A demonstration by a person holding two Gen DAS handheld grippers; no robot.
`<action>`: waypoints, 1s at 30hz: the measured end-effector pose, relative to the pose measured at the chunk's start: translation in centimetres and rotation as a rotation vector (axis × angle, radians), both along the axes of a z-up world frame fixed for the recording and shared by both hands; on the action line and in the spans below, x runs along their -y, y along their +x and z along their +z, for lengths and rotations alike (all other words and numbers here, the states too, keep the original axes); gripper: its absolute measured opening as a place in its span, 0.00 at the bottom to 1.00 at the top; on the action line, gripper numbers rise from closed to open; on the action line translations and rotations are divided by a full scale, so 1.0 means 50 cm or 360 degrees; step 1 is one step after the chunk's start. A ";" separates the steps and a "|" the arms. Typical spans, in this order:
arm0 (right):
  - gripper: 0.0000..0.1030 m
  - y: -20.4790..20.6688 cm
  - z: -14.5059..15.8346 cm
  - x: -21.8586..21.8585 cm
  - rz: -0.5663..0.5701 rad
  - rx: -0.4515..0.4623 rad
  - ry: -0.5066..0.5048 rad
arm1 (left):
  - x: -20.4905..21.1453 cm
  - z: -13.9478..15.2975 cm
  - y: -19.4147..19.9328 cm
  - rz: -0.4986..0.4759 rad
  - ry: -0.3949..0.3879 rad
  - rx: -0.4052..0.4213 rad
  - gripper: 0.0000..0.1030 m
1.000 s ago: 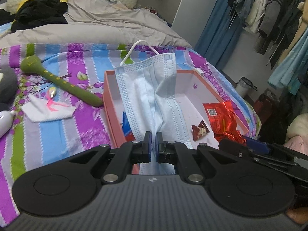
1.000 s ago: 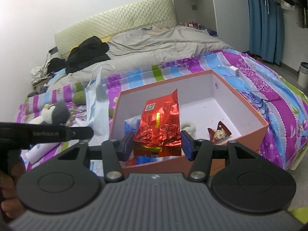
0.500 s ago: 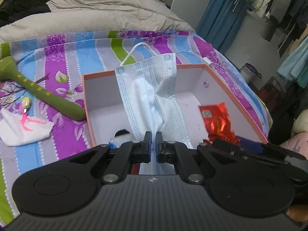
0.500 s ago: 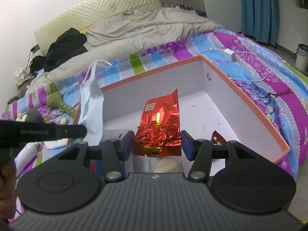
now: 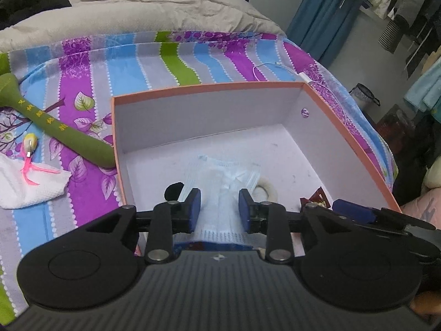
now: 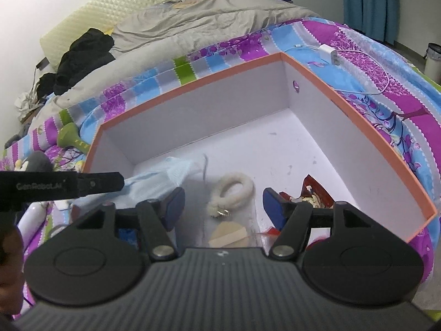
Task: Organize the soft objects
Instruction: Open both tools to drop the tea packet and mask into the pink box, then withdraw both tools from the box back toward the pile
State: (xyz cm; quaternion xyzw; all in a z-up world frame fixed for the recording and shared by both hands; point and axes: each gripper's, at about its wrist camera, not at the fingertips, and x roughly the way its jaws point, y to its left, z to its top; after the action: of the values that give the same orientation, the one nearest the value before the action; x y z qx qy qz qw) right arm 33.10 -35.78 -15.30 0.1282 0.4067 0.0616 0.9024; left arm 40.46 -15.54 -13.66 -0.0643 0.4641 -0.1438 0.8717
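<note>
An orange-rimmed box (image 5: 206,84) (image 6: 193,82) with a white inside lies on the striped bedspread. My left gripper (image 5: 219,201) hovers over its near end with its jaws opening. The pale blue face mask (image 5: 220,176) (image 6: 165,176) lies crumpled on the box floor under them, touching neither pad. My right gripper (image 6: 223,201) is also over the box, jaws opening, nothing between its pads. Beneath it lies a fluffy white ring (image 6: 234,187). Only a sliver of the red foil packet (image 6: 268,231) shows under the right finger.
A small dark red wrapper (image 6: 314,193) lies in the box's right corner. Left of the box are a green stick (image 5: 63,135) and a white cloth (image 5: 30,184). A charger with its cable (image 6: 328,51) lies behind the box; a grey plush toy (image 6: 35,162) is at far left.
Both grippers have let go: the mask dropped from the left jaws onto the box floor, and the red packet fell from the right jaws. Both hands came closer to the box.
</note>
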 end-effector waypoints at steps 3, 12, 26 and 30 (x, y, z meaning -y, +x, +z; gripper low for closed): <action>0.63 -0.011 0.013 0.000 0.0000 0.0021 0.0000 | 0.000 0.023 -0.021 -0.0003 0.0001 0.0036 0.34; 0.63 -0.089 0.070 -0.014 0.0028 0.0106 0.0001 | -0.011 0.098 -0.122 0.0003 -0.0007 0.0140 0.34; 0.63 -0.253 0.145 -0.049 0.0063 0.0255 -0.0006 | -0.057 0.182 -0.331 0.0019 -0.0042 0.0262 0.34; 0.63 -0.298 0.161 -0.061 0.0069 0.0287 -0.0008 | -0.073 0.195 -0.387 0.0025 -0.0052 0.0287 0.34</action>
State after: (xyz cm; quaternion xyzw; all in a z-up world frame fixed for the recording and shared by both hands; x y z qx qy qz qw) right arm 18.21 -32.74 -7.24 0.1109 0.3267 0.0914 0.9341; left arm 21.10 -11.87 -3.93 -0.0690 0.3807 -0.1496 0.9099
